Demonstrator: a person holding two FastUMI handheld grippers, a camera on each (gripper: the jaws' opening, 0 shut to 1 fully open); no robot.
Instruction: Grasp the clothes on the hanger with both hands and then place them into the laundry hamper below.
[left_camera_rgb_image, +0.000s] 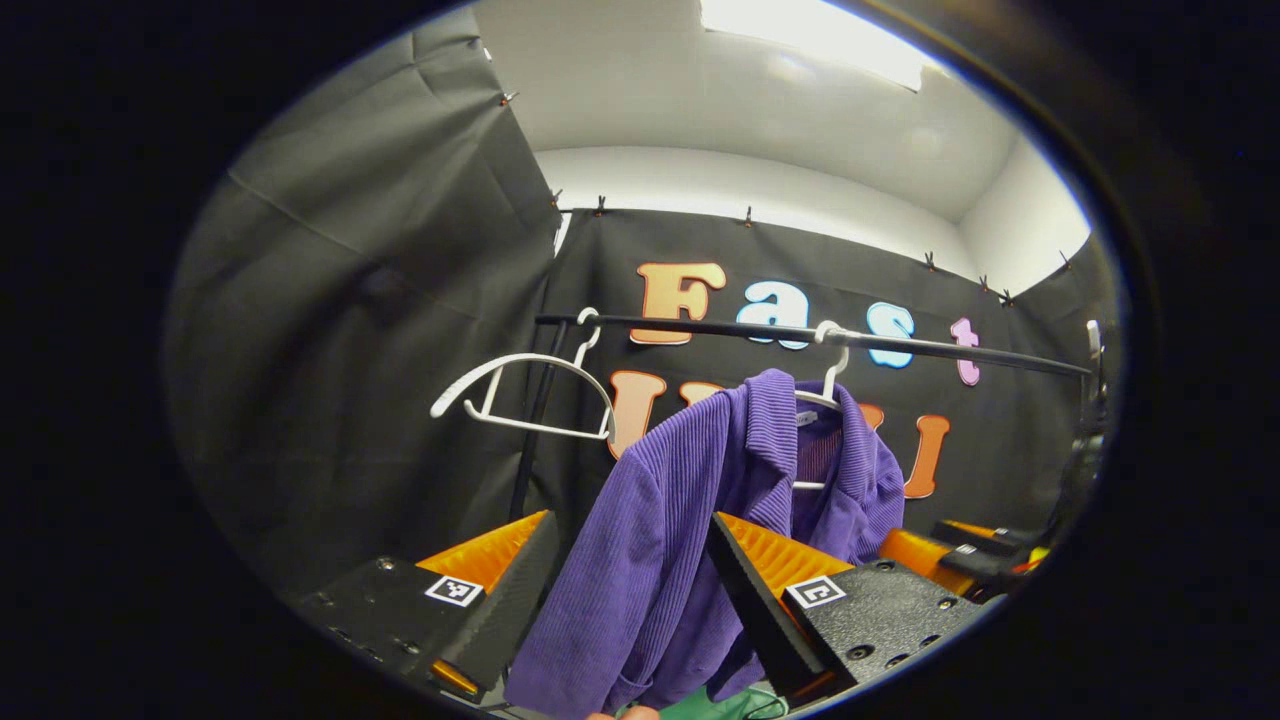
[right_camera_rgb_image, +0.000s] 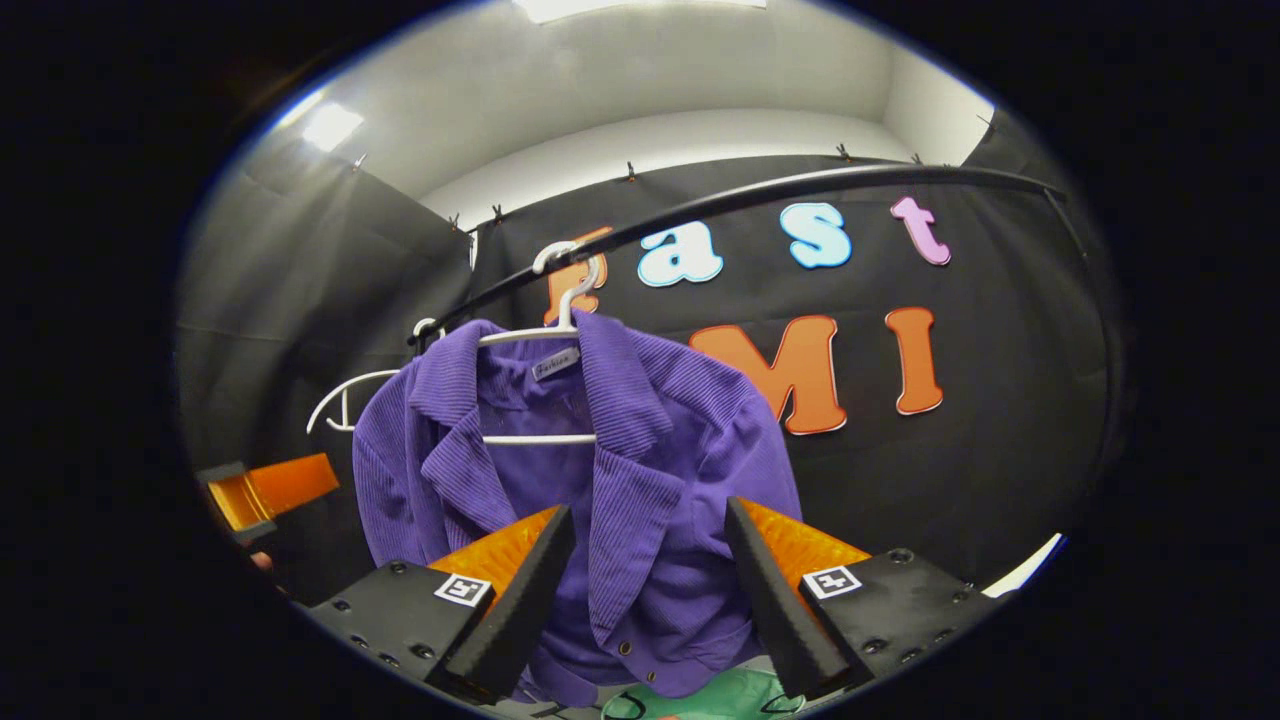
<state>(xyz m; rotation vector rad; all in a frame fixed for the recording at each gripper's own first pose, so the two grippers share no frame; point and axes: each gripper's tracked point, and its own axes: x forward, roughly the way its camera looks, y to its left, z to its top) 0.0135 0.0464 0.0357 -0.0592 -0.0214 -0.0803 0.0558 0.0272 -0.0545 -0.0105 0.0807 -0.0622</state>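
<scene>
Approach step: both tools, left tool (left_camera_rgb_image: 632, 590) and right tool (right_camera_rgb_image: 650, 580), gape wide before purple jacket (right_camera_rgb_image: 600, 470) on hanger (right_camera_rgb_image: 560, 300); next, close on fabric.

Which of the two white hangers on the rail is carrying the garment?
The white hanger nearer the rail's middle, inside the purple jacket's collar. The other hanger, nearer the rail's end by the booth's corner, hangs bare.

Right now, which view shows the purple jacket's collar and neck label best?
The right gripper view: the purple jacket faces the camera, both lapels spread and the neck label in sight on its white hanger. The left gripper view catches the jacket from the side, mostly one sleeve.
</scene>
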